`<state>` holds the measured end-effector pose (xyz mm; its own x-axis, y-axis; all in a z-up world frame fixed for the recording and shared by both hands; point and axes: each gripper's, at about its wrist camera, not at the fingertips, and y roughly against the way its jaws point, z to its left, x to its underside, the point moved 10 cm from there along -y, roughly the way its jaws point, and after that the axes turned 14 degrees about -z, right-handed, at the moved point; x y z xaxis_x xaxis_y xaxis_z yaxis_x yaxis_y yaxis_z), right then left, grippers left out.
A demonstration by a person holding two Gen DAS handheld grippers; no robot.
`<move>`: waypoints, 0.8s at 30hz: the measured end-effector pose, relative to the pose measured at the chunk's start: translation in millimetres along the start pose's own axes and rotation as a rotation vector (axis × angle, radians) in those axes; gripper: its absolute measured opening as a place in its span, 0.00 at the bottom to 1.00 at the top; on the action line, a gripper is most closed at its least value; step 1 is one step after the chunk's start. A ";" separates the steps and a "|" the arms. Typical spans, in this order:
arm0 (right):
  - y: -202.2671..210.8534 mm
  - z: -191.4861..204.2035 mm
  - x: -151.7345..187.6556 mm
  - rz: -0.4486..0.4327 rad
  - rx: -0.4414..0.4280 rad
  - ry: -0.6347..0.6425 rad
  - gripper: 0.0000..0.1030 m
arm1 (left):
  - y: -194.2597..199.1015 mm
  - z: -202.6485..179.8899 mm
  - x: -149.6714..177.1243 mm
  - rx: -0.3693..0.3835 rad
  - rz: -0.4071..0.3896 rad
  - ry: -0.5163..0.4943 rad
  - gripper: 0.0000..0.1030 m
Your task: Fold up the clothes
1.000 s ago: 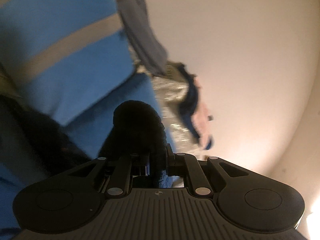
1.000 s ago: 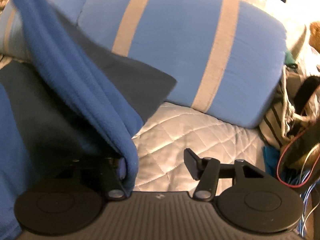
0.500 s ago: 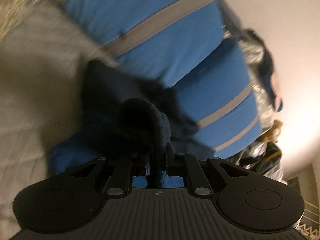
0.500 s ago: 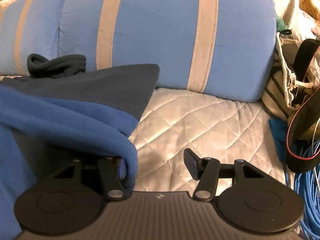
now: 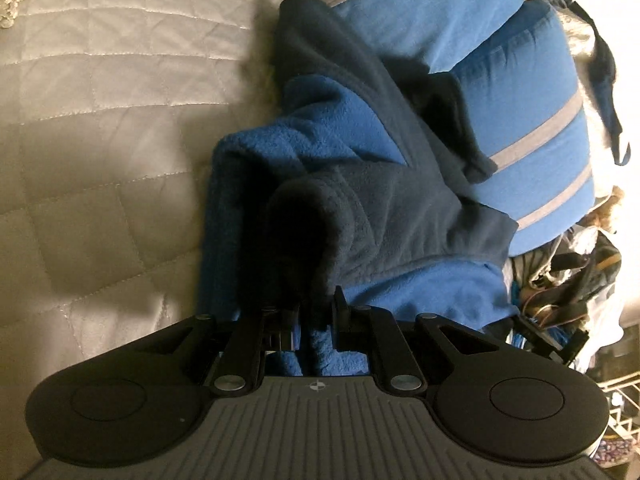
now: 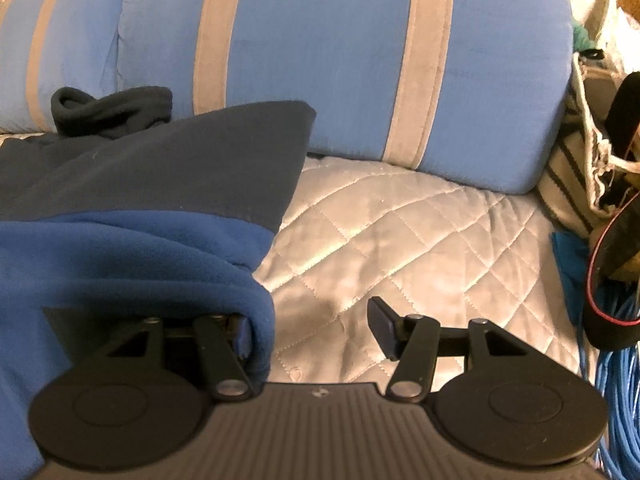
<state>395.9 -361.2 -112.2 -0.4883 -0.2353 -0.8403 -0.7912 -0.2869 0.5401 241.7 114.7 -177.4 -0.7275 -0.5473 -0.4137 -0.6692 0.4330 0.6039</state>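
left claw (image 5: 316, 322): clamped on blue-and-navy fleece garment (image 5: 360, 184) | right claw (image 6: 312, 326): jaws wide, fleece draped over one finger | quilted silver bedspread (image 6: 400, 232) beneath

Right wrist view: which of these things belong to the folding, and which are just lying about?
Job:
blue and navy fleece garment
quilted silver bedspread, the folding surface

Lying about:
blue pillows with tan stripes
bundled blue cable
striped cloth bag

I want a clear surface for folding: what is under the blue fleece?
The blue fleece lies on the quilted bedspread, its far edge against the striped pillows. Whatever lies beneath its middle is hidden.
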 end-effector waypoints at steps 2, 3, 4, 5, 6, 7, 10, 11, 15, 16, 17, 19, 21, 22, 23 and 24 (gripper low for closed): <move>0.9 0.4 -2.0 0.004 -0.013 0.015 0.69 | 1.6 -0.2 -0.7 -0.001 -0.001 0.012 0.13; 2.5 1.6 -3.5 0.001 -0.016 0.033 0.70 | 2.6 -1.2 -1.5 -0.008 -0.001 0.006 0.13; 6.8 5.5 -6.6 -0.018 -0.011 0.079 0.71 | 2.8 -1.6 -0.6 -0.015 -0.001 0.002 0.13; 11.1 9.8 -9.3 -0.036 -0.006 0.128 0.73 | 3.1 -2.0 0.2 -0.021 -0.002 -0.001 0.13; 15.4 15.3 -11.2 -0.053 -0.001 0.186 0.72 | 4.0 -2.4 0.9 -0.028 -0.001 0.002 0.13; 19.0 20.1 -12.8 -0.067 0.001 0.233 0.70 | 4.8 -2.8 1.5 -0.035 0.001 0.005 0.13; 21.2 25.3 -12.9 -0.060 -0.020 0.242 0.52 | 8.0 -7.2 5.5 -0.054 0.006 -0.001 0.13; 18.9 23.8 -12.2 -0.043 -0.032 0.206 0.48 | 9.4 -8.7 5.6 -0.059 0.003 -0.011 0.13; 5.7 9.9 -7.1 0.036 -0.051 0.010 0.51 | 11.1 -9.2 5.0 -0.074 0.000 -0.017 0.13; 3.3 7.4 -4.0 0.067 -0.053 -0.032 0.54 | 9.3 -7.6 4.7 -0.073 0.002 -0.008 0.13; 1.0 5.0 -1.0 0.098 -0.054 -0.073 0.55 | 7.6 -5.9 4.3 -0.073 0.004 0.001 0.13; 8.5 7.6 -2.1 0.104 -0.061 -0.076 0.55 | 2.6 -0.1 4.6 -0.076 0.006 0.033 0.13; 22.9 14.3 -7.0 0.078 -0.069 -0.035 0.56 | -0.5 3.5 4.4 -0.078 0.006 0.055 0.13; 30.2 17.7 -9.5 0.066 -0.073 -0.014 0.55 | -1.2 4.1 4.1 -0.078 0.004 0.061 0.13; 37.6 20.8 -12.1 0.053 -0.086 -0.007 0.55 | -1.8 4.7 3.9 -0.079 0.003 0.067 0.13; 45.8 23.3 -14.9 0.042 -0.124 -0.033 0.55 | -1.6 3.6 4.1 -0.080 0.001 0.060 0.13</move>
<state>358.3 -349.2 -76.0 -0.5336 -0.2191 -0.8169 -0.7193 -0.3904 0.5746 239.2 114.4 -182.5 -0.7164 -0.5899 -0.3726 -0.6521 0.3761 0.6583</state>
